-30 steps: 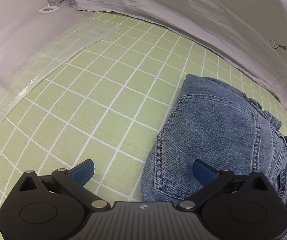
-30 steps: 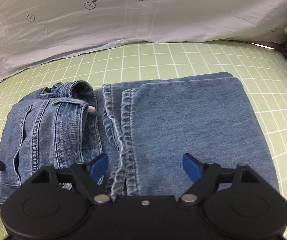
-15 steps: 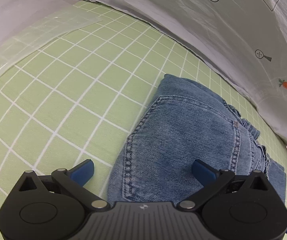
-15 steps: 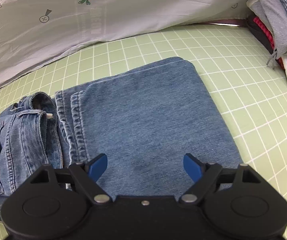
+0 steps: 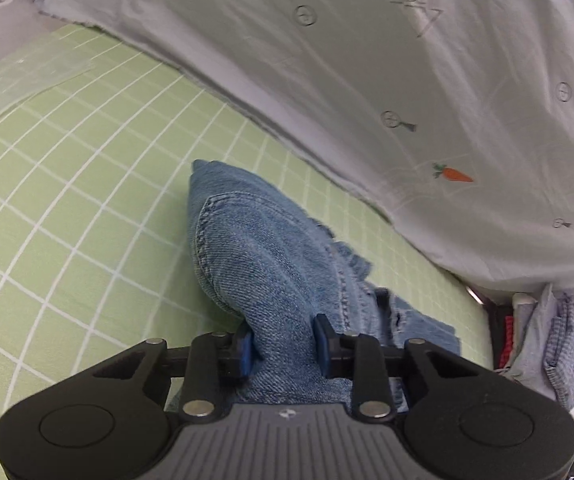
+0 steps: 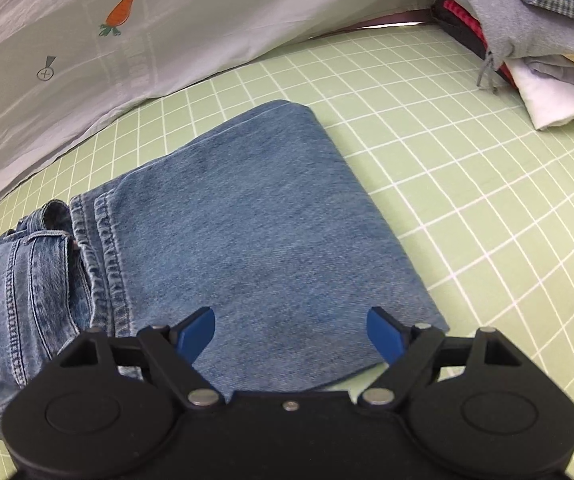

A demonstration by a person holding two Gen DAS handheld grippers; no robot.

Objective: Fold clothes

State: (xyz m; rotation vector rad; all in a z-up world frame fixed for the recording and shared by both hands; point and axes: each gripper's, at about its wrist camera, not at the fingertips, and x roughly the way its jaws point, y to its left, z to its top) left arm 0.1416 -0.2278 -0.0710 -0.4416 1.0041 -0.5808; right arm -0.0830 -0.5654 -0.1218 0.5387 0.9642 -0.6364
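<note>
Folded blue jeans [image 6: 255, 224] lie on the green grid mat [image 6: 467, 200]. In the left wrist view the waist and pocket end of the jeans [image 5: 263, 256] is bunched up and raised between the jaws. My left gripper [image 5: 283, 346] is shut on that thick fold of denim. My right gripper [image 6: 291, 332] is open, its blue fingertips [image 6: 195, 330] hovering just above the folded leg end near its front edge. It holds nothing.
A grey printed sheet with a carrot [image 6: 121, 10] hangs along the back of the mat. A stack of folded clothes [image 6: 535, 28] sits at the back right; it also shows in the left wrist view [image 5: 543, 340]. Clear plastic [image 5: 19, 76] covers the mat's far left.
My left gripper has closed on the waist end of the jeans and pulled it up off the mat. My right gripper has shifted right along the folded legs, still open.
</note>
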